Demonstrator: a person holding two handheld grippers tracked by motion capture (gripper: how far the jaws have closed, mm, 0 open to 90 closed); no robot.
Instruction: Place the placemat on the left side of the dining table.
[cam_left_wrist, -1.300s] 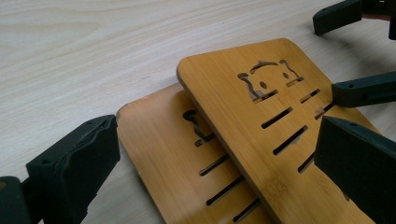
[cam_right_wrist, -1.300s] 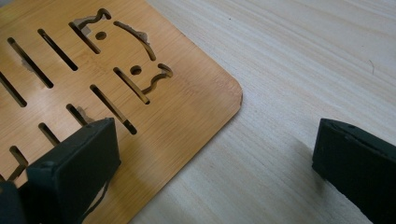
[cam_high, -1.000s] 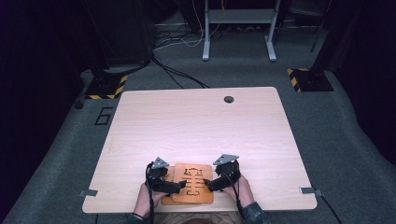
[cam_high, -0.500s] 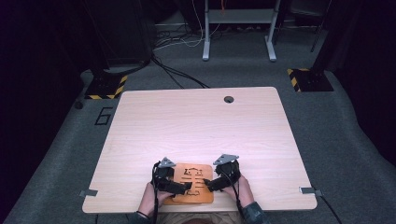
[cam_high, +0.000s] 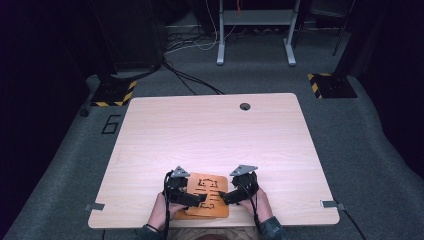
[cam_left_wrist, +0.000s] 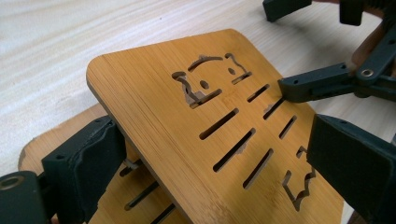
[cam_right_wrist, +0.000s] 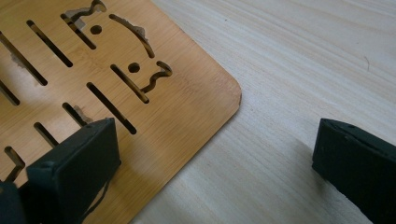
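A slotted bamboo board (cam_high: 207, 187) with cut-out shapes lies near the table's front edge on a second bamboo board (cam_high: 200, 215). In the left gripper view the top board (cam_left_wrist: 177, 116) is tilted up off the lower board (cam_left_wrist: 51, 140). My left gripper (cam_left_wrist: 219, 158) is shut on it, one jaw under its edge and one over its face. My right gripper (cam_high: 225, 196) is open at the board's right side. In the right gripper view one jaw hangs over the board (cam_right_wrist: 154, 93) and the other over bare table (cam_right_wrist: 303, 56). One of its jaw tips touches a slot.
The light wooden table (cam_high: 210, 130) has a cable hole (cam_high: 244, 106) near its far edge. Metal brackets stick out at the front corners (cam_high: 94, 206). On the floor beyond stand a metal frame (cam_high: 255, 35), cables, and yellow-black striped bases (cam_high: 112, 92).
My left gripper has shifted slightly to the right, reaching further across the top board. The right gripper has barely moved.
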